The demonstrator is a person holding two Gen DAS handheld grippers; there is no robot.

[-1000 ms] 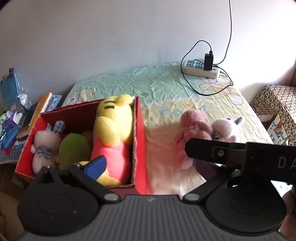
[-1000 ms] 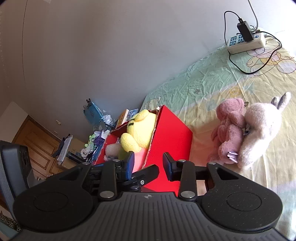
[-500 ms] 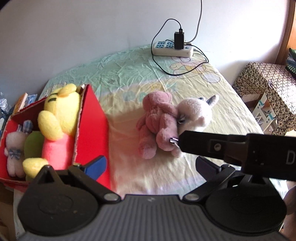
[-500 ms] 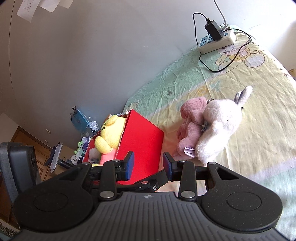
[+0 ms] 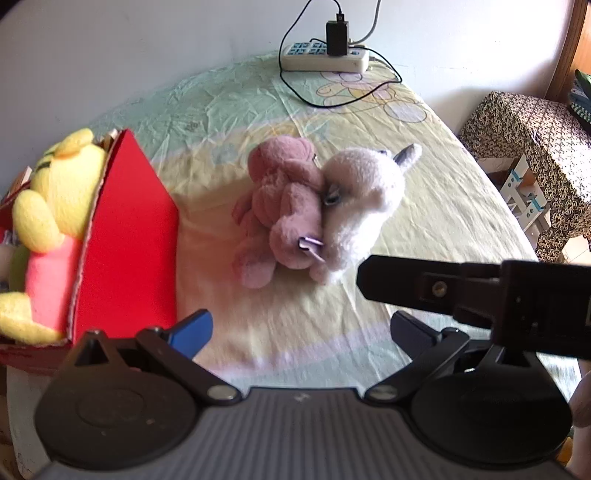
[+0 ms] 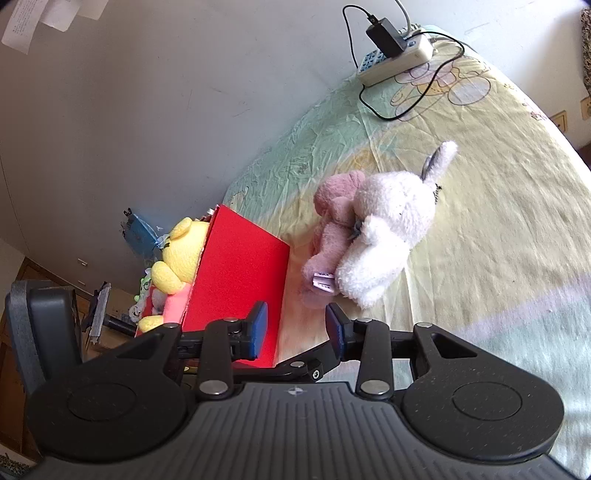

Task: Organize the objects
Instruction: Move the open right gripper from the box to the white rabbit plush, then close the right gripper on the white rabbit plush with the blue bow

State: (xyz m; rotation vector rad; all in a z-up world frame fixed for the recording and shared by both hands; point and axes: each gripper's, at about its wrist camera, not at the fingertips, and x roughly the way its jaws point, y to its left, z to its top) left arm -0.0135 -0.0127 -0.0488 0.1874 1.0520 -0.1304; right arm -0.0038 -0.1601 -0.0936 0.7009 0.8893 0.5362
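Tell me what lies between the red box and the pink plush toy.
Only bare bedsheet separates the red box from the pink plush toy, clearest in the left wrist view.

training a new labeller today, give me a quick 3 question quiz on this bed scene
1. True or false: the pink plush and the white plush lie touching on the bedsheet.
2. Which toy sits in the red box? A) yellow bear B) white plush C) pink plush
3. What stands at the far end of the bed, by the wall?

Key: 1. True. 2. A, the yellow bear. 3. A power strip with a black charger plugged in.
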